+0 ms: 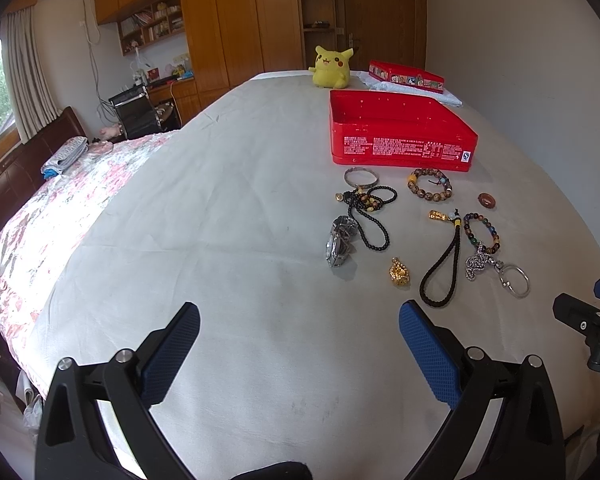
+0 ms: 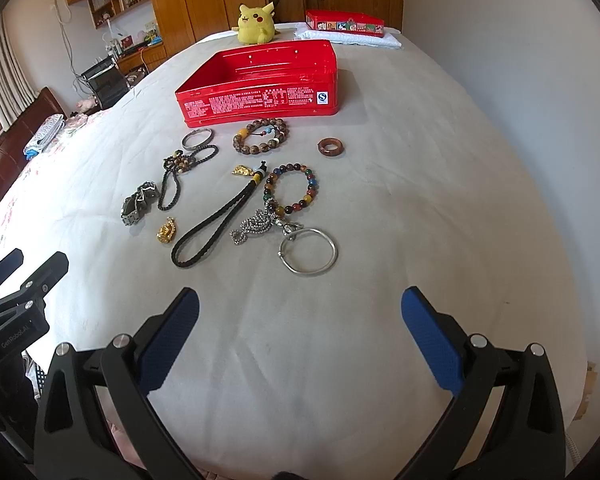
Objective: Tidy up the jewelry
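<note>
An open red tin box (image 1: 404, 142) (image 2: 260, 100) stands on the grey bedsheet. In front of it lie several jewelry pieces: a brown bead bracelet (image 2: 260, 136), a silver bangle (image 2: 196, 139), a wooden ring (image 2: 330, 147), a multicolour bead bracelet (image 2: 296, 188), a black braided cord (image 2: 212, 228), a silver key ring (image 2: 309, 251), a metal watch (image 1: 340, 242) and a gold charm (image 1: 399, 273). My left gripper (image 1: 300, 344) is open, nearer than the jewelry. Near the bed's front edge my right gripper (image 2: 300, 332) hangs open and empty.
A yellow plush toy (image 2: 256, 24) and the red box lid (image 2: 344, 24) on a white cloth sit at the far end of the bed. A floral quilt (image 1: 52, 216) covers the left side. Wooden cupboards and a desk stand behind.
</note>
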